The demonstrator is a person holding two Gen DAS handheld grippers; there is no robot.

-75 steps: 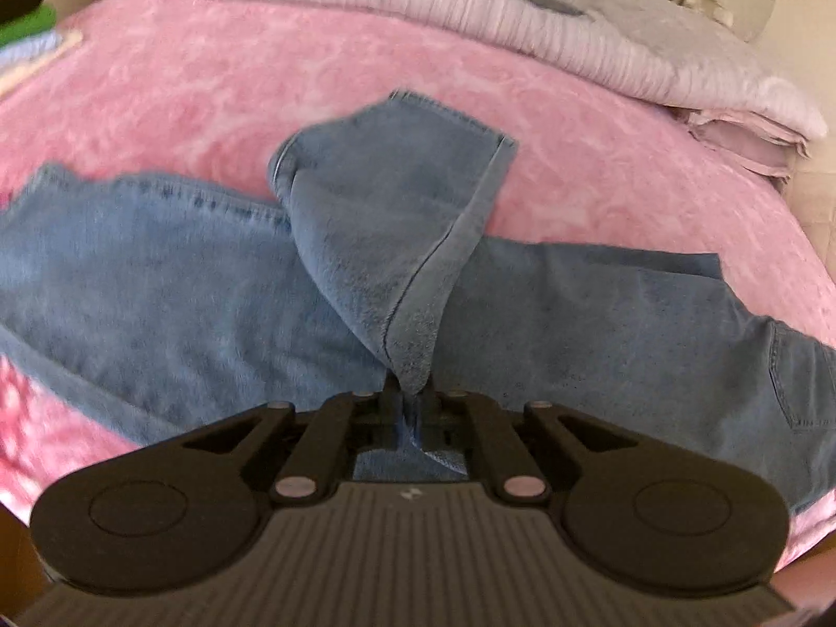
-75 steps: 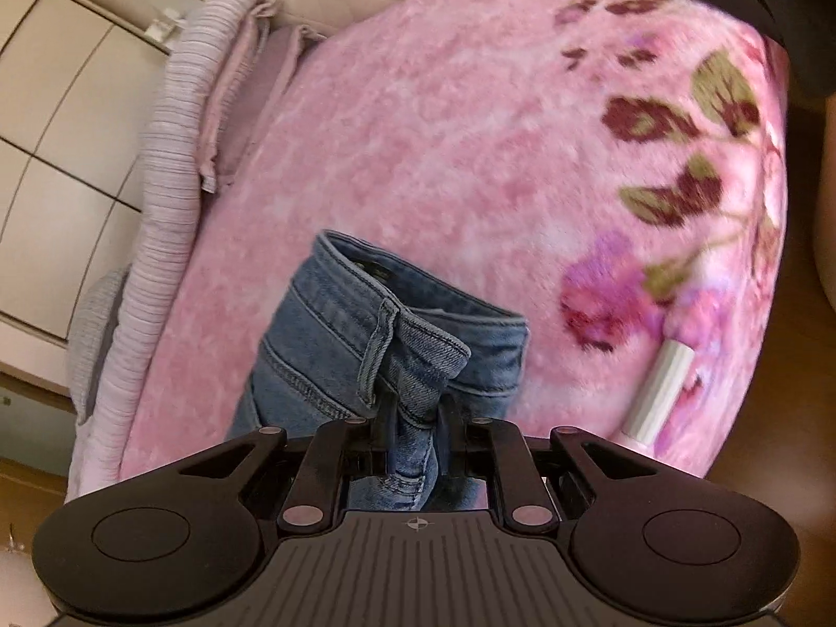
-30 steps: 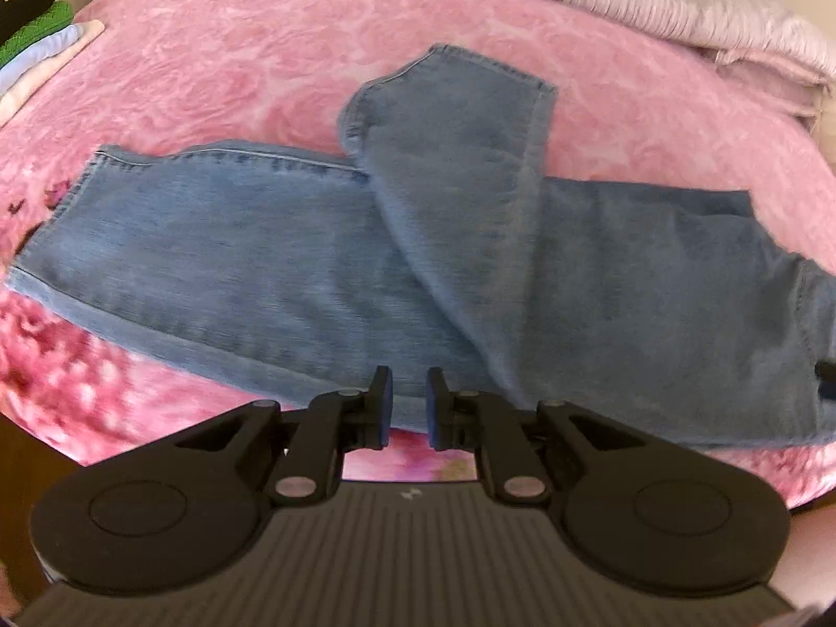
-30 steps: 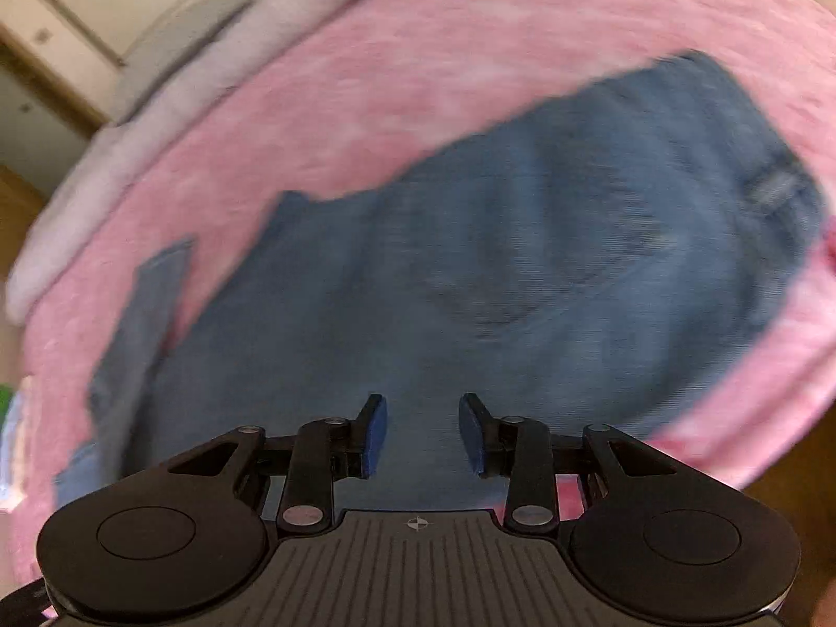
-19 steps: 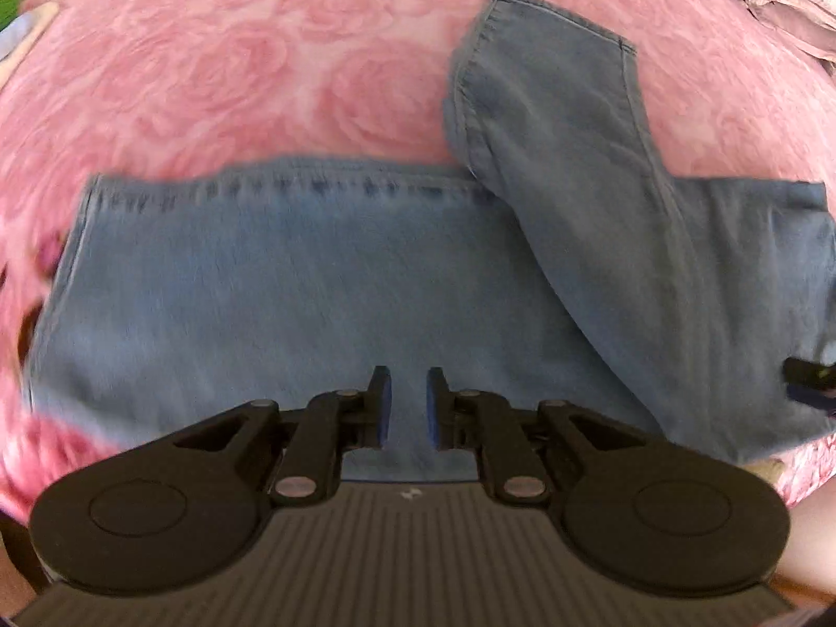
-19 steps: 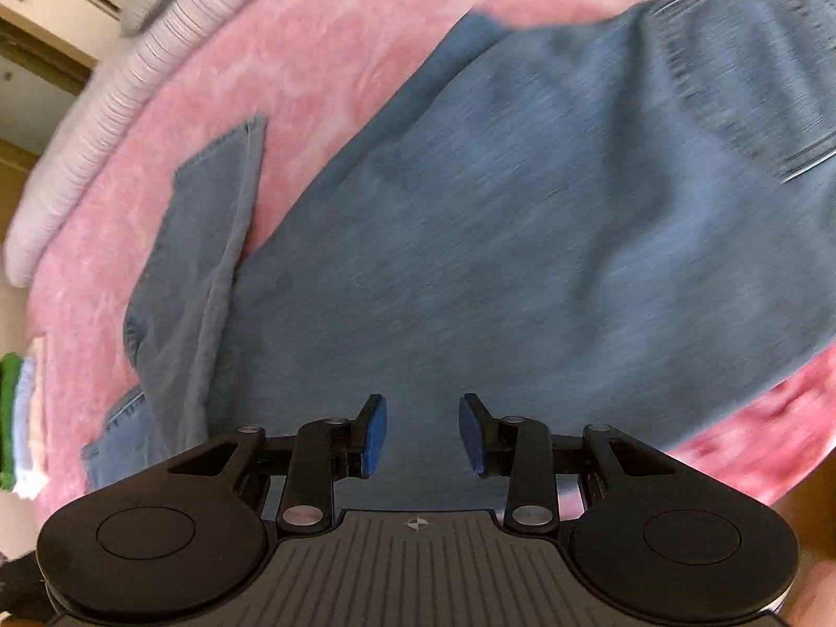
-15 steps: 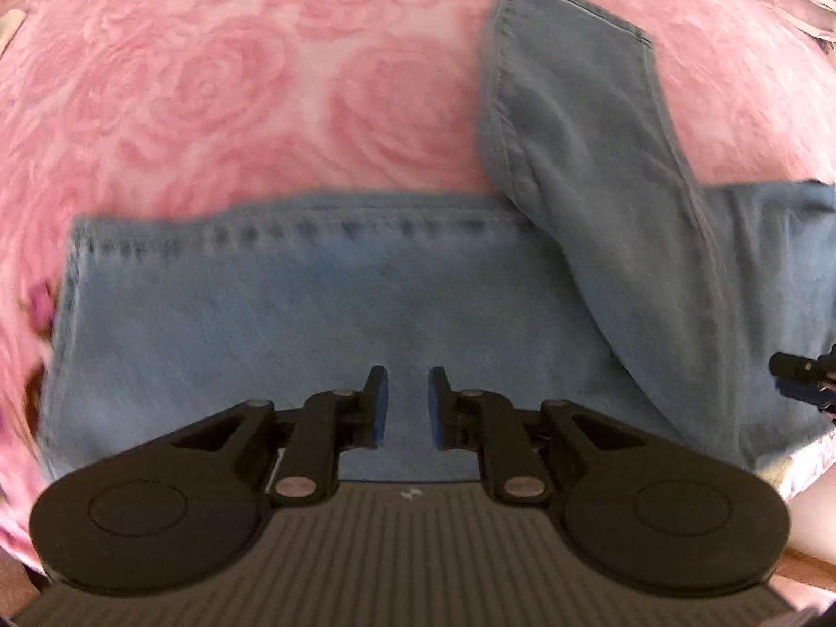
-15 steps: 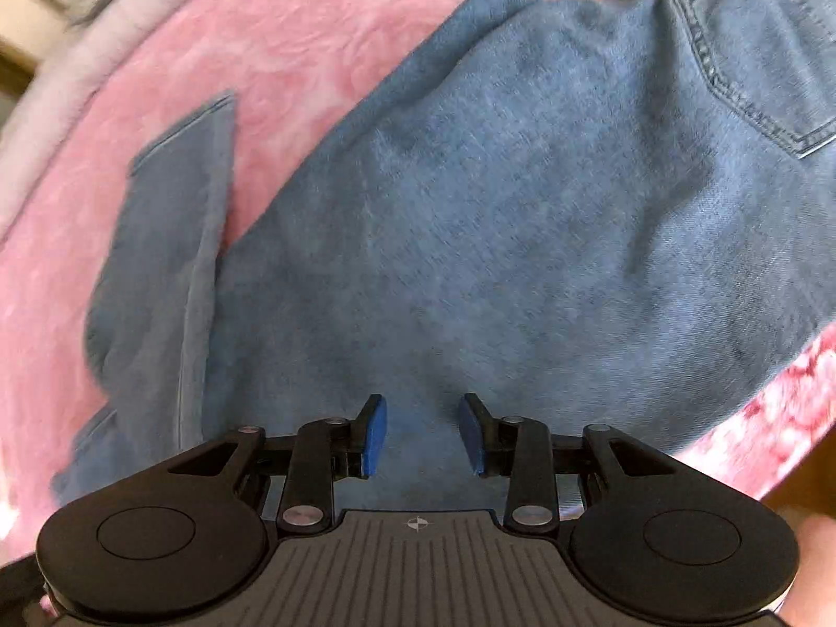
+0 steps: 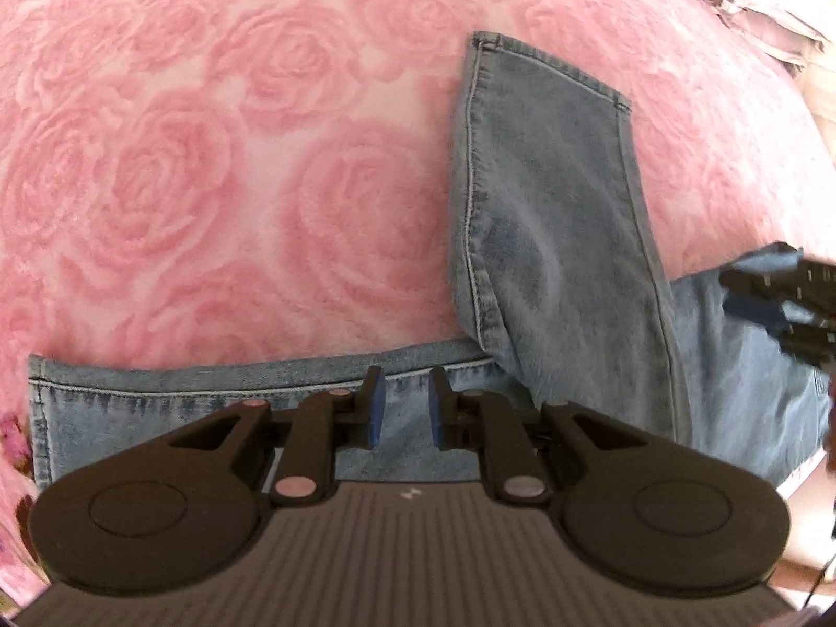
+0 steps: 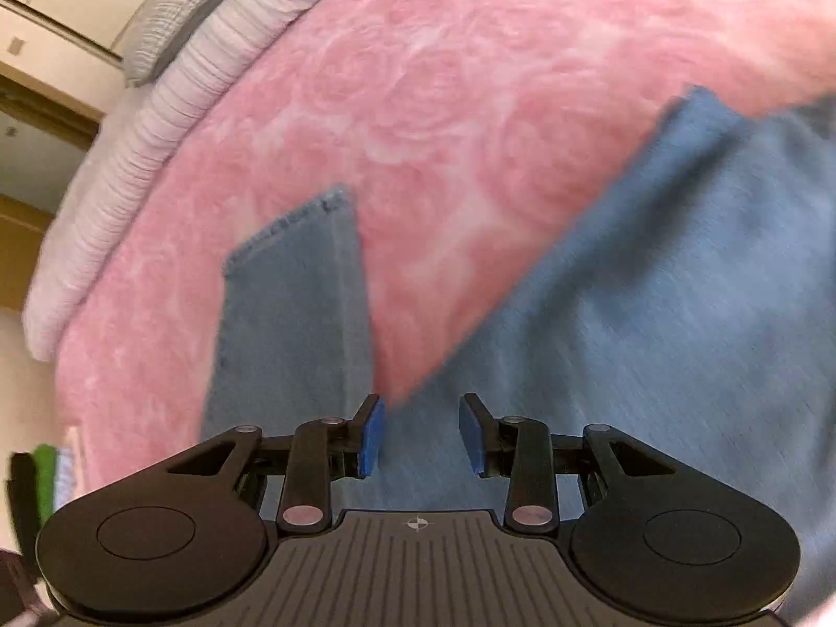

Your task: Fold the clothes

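1. The jeans (image 9: 554,240) lie flat on the bed (image 9: 209,157), one leg straight under the left gripper (image 9: 405,407), the other bent up and away ahead of it to the right.
2. Both grippers hold nothing: the left gripper's jaws stand a little apart over the lower leg, and the right gripper (image 10: 421,433) is wider open above the seat end.
3. Risk: that skewed leg. Fold now and the crooked layer gets trapped, leaving a lopsided bundle.
4. Pinching only the top layer would drag the denim across the bed (the plush rose-embossed fleece grips).
5. The denim looks heavy and stiff-seamed, with hemmed cuffs; it should crease slowly and slide little.
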